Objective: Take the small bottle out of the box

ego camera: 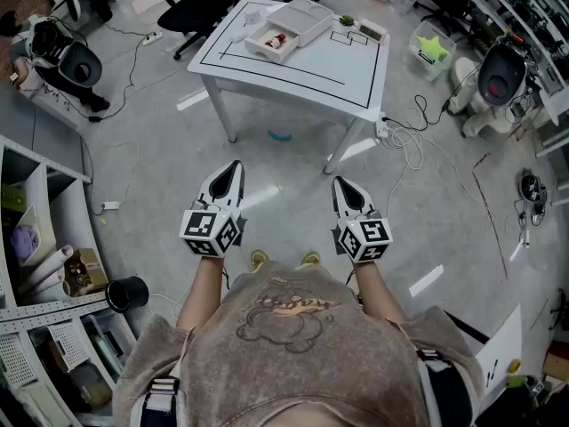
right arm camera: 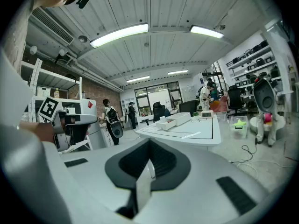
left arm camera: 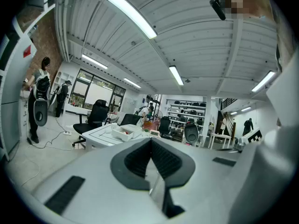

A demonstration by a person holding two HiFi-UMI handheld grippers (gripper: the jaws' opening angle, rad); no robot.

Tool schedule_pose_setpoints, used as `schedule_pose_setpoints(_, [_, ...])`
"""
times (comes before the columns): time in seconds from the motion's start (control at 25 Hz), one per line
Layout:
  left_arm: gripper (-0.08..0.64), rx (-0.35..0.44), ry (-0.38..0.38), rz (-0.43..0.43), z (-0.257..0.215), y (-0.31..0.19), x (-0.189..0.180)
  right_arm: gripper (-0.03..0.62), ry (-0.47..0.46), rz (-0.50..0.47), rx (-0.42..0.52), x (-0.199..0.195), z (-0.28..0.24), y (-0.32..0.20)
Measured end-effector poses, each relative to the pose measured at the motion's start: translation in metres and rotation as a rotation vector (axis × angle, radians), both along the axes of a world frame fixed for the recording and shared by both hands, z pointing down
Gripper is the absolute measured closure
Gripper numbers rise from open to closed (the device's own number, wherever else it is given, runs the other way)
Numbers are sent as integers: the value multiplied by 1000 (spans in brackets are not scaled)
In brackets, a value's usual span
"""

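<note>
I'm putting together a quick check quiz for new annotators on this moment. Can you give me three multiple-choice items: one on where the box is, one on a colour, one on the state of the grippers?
1. Where is the white box?
A) on the white table, ahead of the person
B) on the floor by the shelves
C) on a black office chair

2. What colour are the lines marked on the table top?
A) red
B) black
C) green

3. How do the left gripper and the right gripper stand?
A) both wide open
B) right one shut on a bottle
C) both shut, empty

Answers:
1 A: the head view shows the box on the table top.
2 B: the outline is black on white.
3 C: each gripper view shows its jaws together with nothing between them.
</note>
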State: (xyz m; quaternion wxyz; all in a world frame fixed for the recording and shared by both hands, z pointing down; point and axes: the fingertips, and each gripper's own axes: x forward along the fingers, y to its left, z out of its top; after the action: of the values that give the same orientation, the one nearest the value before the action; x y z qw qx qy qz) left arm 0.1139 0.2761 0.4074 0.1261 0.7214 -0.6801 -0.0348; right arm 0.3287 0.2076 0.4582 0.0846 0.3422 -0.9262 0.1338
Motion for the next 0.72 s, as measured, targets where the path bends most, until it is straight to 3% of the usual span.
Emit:
schedule_pose_setpoints(0.36, [552, 5, 14, 25, 0, 0, -15, 597, 5, 28, 2, -17, -1, 4])
schedule_pose_setpoints(0.72, [552, 26, 17, 111, 6, -4, -44, 595, -4, 97, 20, -43, 2, 10])
